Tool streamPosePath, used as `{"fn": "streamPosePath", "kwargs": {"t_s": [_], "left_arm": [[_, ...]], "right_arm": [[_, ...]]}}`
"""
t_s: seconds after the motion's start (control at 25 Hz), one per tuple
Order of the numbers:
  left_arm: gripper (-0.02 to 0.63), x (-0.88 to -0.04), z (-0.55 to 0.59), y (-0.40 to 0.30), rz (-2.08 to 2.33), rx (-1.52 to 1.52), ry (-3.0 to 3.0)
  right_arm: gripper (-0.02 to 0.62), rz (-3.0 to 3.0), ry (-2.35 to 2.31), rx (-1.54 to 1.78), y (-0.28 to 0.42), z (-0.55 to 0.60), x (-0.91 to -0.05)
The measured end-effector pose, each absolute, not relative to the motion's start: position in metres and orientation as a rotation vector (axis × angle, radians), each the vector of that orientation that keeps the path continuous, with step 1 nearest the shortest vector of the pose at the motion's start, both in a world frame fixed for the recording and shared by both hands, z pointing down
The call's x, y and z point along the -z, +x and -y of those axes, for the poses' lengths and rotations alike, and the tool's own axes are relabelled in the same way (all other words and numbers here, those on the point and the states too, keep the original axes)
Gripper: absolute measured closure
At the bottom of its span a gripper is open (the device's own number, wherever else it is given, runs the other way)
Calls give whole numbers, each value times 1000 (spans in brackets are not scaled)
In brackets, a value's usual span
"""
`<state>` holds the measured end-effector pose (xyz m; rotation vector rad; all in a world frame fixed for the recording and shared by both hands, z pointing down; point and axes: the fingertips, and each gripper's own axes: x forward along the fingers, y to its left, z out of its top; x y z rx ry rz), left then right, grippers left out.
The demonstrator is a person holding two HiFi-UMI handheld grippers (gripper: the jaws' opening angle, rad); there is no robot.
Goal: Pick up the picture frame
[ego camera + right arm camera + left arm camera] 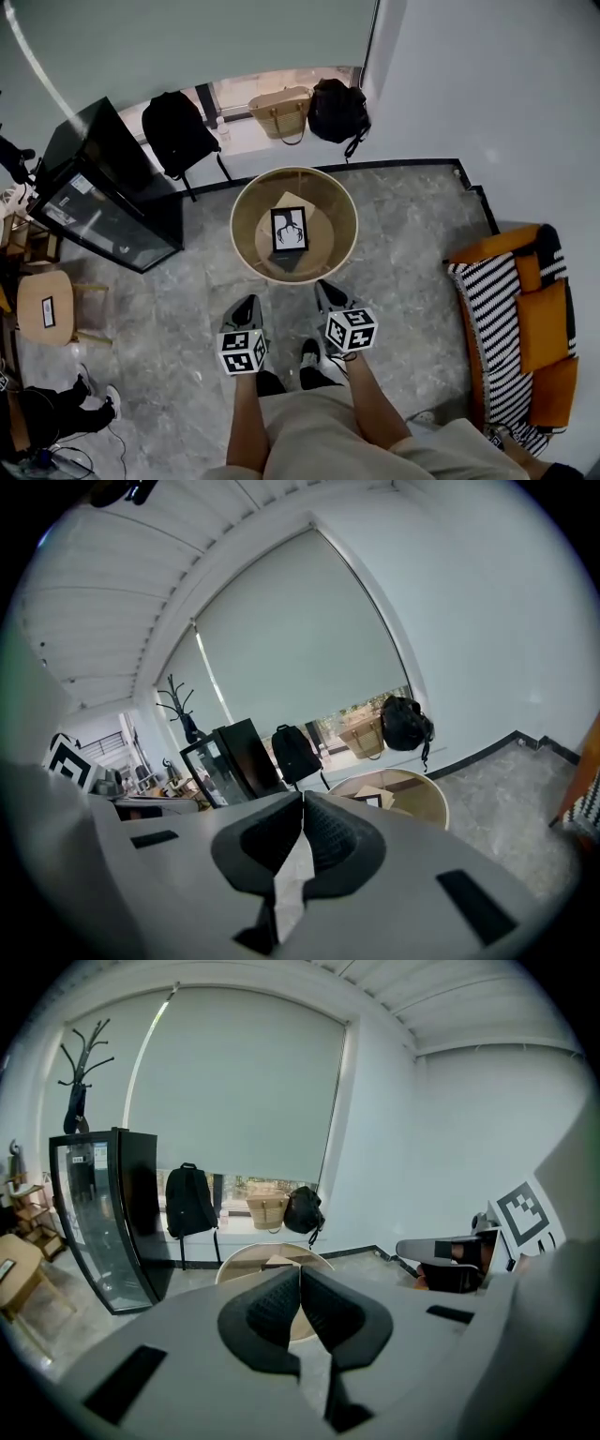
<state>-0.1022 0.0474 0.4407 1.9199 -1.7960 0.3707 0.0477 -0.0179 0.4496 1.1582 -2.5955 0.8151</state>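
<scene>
The picture frame (289, 229), black-edged around a white print, lies flat on tan paper in the middle of a round wooden table (246, 202) with a raised rim. Both grippers hover over the floor just short of the table's near edge. My left gripper (248, 304) is shut and empty, as the left gripper view (300, 1286) shows, with the table (242, 1260) beyond its tips. My right gripper (324, 288) is also shut on nothing (303, 808). In the right gripper view the frame (377, 801) shows small on the table (424, 801) ahead.
A black glass cabinet (103, 187) stands left of the table. A black backpack (178, 131), a woven bag (279, 111) and a black bag (337, 111) line the window sill. A striped sofa with orange cushions (516, 319) is at right, and a small wooden stool (47, 305) at left.
</scene>
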Motion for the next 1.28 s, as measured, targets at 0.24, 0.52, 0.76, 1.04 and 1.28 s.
{"fn": "streamPosePath", "kwargs": {"t_s": [0.24, 0.52, 0.76, 1.04, 1.28], "left_arm": [[584, -452, -27, -103, 1780, -388, 1904], [584, -476, 11, -115, 1721, -372, 1901], [584, -474, 101, -129, 1652, -343, 1969], [584, -489, 188, -157, 1546, -348, 2015], [584, -547, 226, -173, 1418, -388, 2003]], "right_arm": [[560, 2585, 1130, -841, 50, 38, -463], [560, 2533, 1135, -794, 37, 66, -479], [561, 2486, 1156, -766, 13, 130, -479], [561, 2417, 1166, -791, -22, 208, -500], [561, 2326, 1139, -816, -32, 249, -552]]}}
